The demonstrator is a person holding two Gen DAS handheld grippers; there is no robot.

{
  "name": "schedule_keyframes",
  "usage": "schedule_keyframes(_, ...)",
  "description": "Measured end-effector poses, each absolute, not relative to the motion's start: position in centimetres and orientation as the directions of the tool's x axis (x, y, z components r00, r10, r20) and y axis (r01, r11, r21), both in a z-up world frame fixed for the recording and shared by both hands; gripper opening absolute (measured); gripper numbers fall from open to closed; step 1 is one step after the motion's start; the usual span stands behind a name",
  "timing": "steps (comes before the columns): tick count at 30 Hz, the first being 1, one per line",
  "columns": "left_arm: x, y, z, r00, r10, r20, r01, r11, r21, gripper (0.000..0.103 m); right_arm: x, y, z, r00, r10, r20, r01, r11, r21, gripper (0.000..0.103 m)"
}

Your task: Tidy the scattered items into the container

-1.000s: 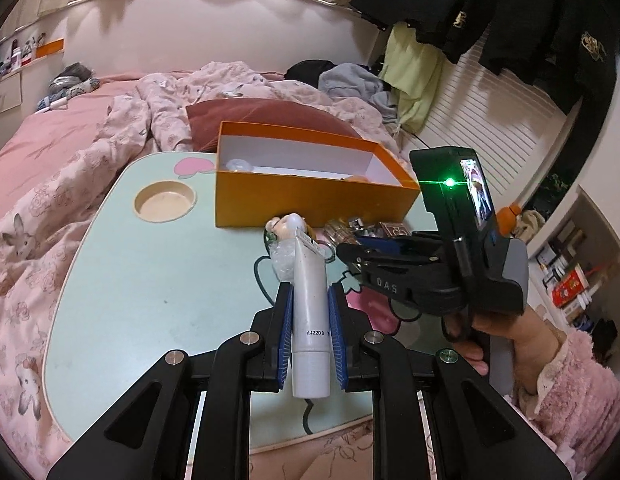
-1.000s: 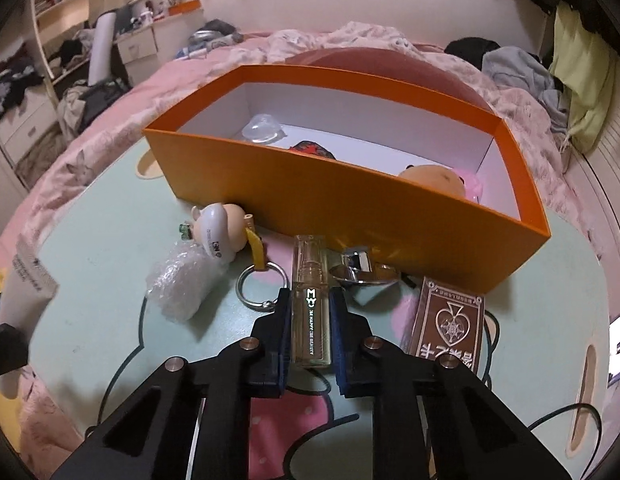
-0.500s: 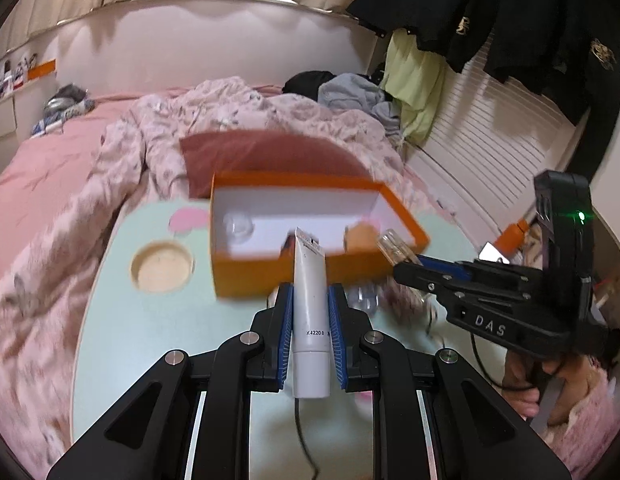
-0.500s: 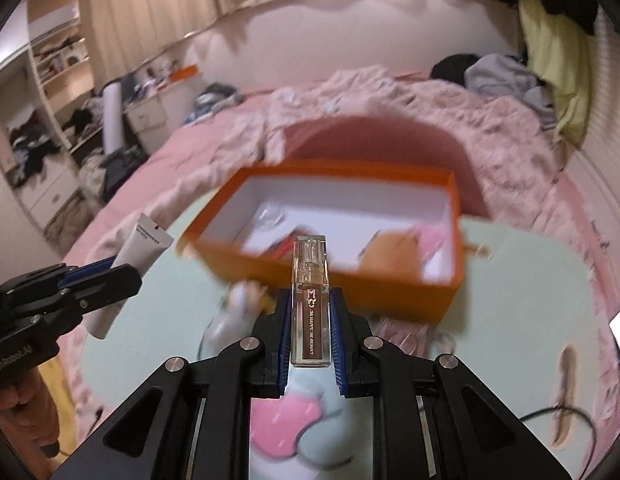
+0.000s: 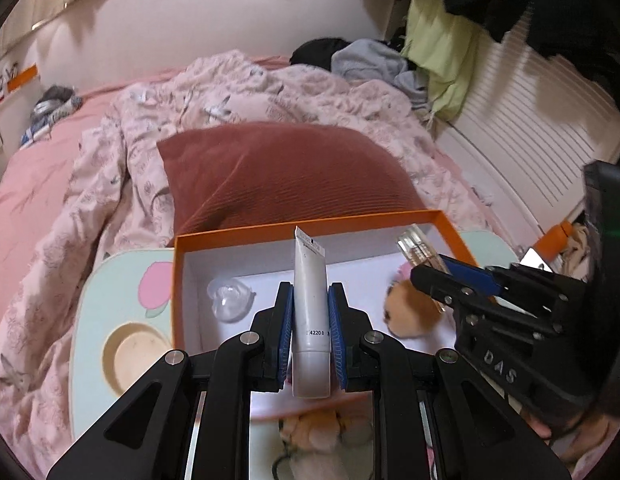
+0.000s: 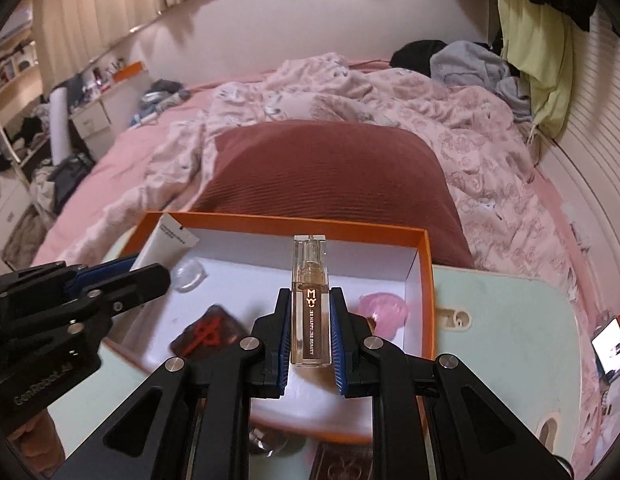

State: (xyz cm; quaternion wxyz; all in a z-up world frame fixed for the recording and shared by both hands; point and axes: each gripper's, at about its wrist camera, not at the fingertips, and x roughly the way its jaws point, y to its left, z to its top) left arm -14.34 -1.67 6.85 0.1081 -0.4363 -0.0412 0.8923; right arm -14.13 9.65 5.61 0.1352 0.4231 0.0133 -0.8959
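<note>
White tube (image 5: 310, 312): clamped lengthwise, crimped end forward, above the orange box (image 5: 246, 235) (open, white-lined). Clear amber bottle (image 6: 311, 312): likewise held over the box, which contains a clear shell, dark tile and plush.

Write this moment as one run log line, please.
left tongs: shut on white tube | right tongs: shut on clear bottle | both over orange box | not released

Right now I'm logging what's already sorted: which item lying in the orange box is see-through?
The clear plastic piece at the box's left end; the orange plush, pink item and dark red-marked piece are opaque.
</note>
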Motion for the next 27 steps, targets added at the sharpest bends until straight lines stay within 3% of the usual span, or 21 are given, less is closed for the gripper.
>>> schedule_keyframes(7,-16.3,-1.6,5.3,-0.549,0.239,-0.801,-0.133,-0.971,-0.199,0.019,-15.6,10.2,5.1,-0.591,-0.254,-0.765,0.229,-0.963,0.143,0.017)
schedule_keyframes(10,-16.4,-1.6,5.2,-0.522,0.243,-0.818,-0.126,-0.970,-0.208,0.027,-15.9,10.9,5.7,-0.586,-0.301,-0.752,0.231,-0.952,0.200,0.019)
schedule_keyframes(16,-14.5,-2.4,6.6,-0.554,0.280,-0.784,-0.130,-0.959,-0.250,0.027,-14.1,12.0,7.0,-0.604,-0.327,-0.727,0.234,-0.945,0.230,0.020)
schedule_keyframes(20,-11.9,-2.7,7.8,-0.579,0.280,-0.766,-0.148,-0.960,-0.239,0.027,-10.9,12.3,7.7,-0.621,-0.302,-0.723,0.255,-0.950,0.177,0.021)
schedule_keyframes(22,-9.8,-2.5,8.2,-0.593,0.267,-0.759,-0.158,-0.964,-0.215,0.027,-8.4,12.6,8.0,-0.639,-0.282,-0.716,0.267,-0.954,0.137,0.025)
schedule_keyframes(25,-6.7,-2.0,8.3,-0.606,0.258,-0.753,-0.168,-0.966,-0.196,0.027,-4.9,12.8,7.6,-0.657,-0.213,-0.723,0.234,-0.969,0.073,0.049)
schedule_keyframes(27,-4.8,-1.5,7.7,-0.598,0.261,-0.758,-0.165,-0.965,-0.203,0.027,-2.3,12.8,6.7,-0.662,-0.189,-0.725,0.223,-0.974,0.049,0.052)
